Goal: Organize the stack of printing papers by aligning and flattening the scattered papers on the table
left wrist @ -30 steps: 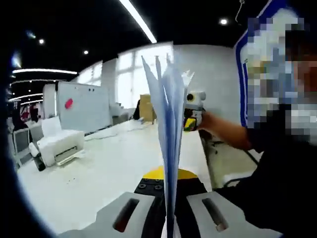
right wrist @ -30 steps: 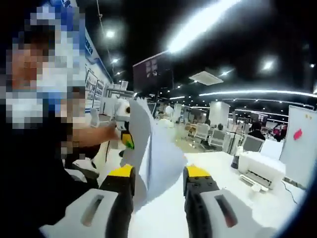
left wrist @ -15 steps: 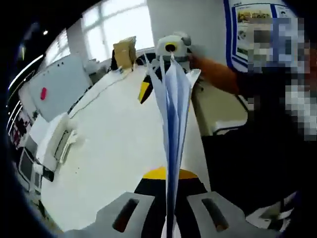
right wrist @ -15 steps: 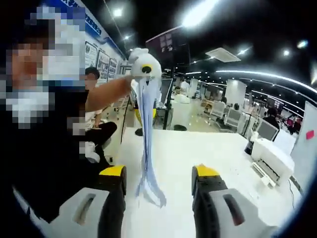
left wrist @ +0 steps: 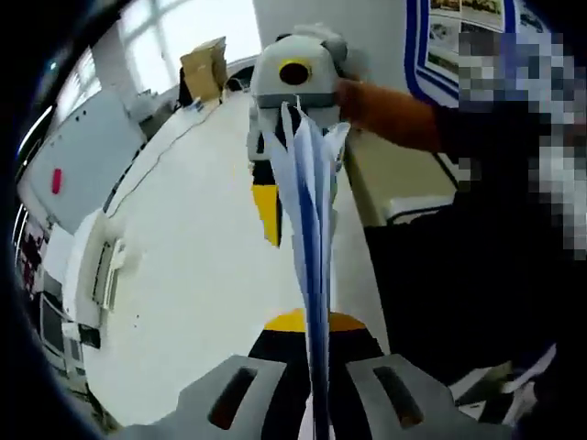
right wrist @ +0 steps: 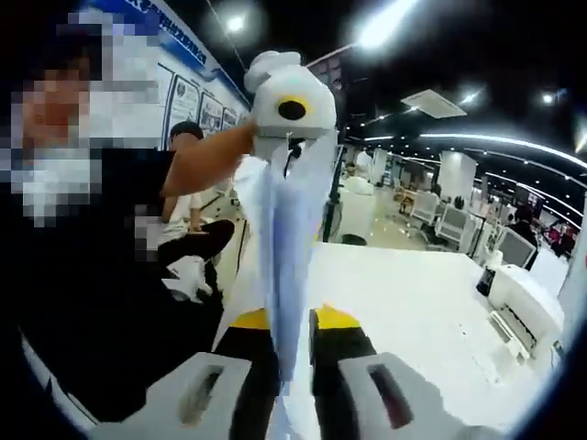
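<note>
— Now our right tongs (right wrist: 292,335) are closing on the papers (right wrist: 286,247). A moment ago they were wide apart with the sheets hanging loose between them.

— Yes, and our left tongs (left wrist: 314,344) are pinching the other end of the same papers (left wrist: 307,202). We are holding the bunch up in the air, over the white desk (left wrist: 193,275), with its thin edge facing us.

— Are the sheets lining up?

— Not yet. We are seeing the tips fanning out near the far tongs (left wrist: 293,82) in the left gripper view. Some corners are poking out past the others.

— So what could go wrong?

— We are thinking a loose sheet might slip out and fall, since the bunch is hanging in the air and the fanned sheets may not all be pinched.

— Anything else?

— If we are pulling our two hands apart too hard, the paper could tear or crease. If we are pushing them together, the bunch could bend and stay bent.

— And the printer (left wrist: 96,266)?

— It is sitting well away on the desk, so we are not worrying about bumping it.
</note>
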### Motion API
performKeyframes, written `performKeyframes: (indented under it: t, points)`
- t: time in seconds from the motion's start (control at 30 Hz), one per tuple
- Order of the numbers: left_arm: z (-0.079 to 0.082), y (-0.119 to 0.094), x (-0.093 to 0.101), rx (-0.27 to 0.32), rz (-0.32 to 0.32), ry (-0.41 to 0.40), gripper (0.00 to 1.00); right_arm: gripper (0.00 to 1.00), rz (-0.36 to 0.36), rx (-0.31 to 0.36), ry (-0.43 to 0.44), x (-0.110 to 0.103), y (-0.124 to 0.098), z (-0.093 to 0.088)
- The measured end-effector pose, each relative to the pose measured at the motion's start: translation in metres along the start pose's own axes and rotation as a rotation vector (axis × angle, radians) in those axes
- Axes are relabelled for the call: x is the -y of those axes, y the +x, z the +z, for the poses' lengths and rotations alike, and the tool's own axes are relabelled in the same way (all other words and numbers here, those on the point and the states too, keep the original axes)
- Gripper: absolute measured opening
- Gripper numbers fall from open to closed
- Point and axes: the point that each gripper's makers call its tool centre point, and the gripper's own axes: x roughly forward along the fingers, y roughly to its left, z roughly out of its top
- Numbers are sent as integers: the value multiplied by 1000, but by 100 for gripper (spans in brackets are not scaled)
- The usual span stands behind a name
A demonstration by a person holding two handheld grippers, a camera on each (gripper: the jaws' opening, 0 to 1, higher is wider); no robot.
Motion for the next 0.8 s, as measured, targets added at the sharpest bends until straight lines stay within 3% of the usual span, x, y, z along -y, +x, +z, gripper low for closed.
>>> performKeyframes:
  t: [0.2,0.33,0.47,0.63,0.73,0.8]
  points:
    - [-7,0,0,24,-11,-5,5,0,2,-7,31,-5,2,1]
    - [-4,-3,-1,77,18,38,6,0,-23,-5,20,-4,-1,6]
    - [2,-13,-3,200,55,66,9,0,-58,9,0,-8,-7,16]
    - [3,-35,-16,344,142,49,31,0,-85,23,-15,-10,-16,26]
    - [1,-52,-21,419,194,48,38,0,-99,13,-3,-9,-19,26]
    - [-7,-62,-24,436,225,50,41,0,-114,11,9,-8,-22,25]
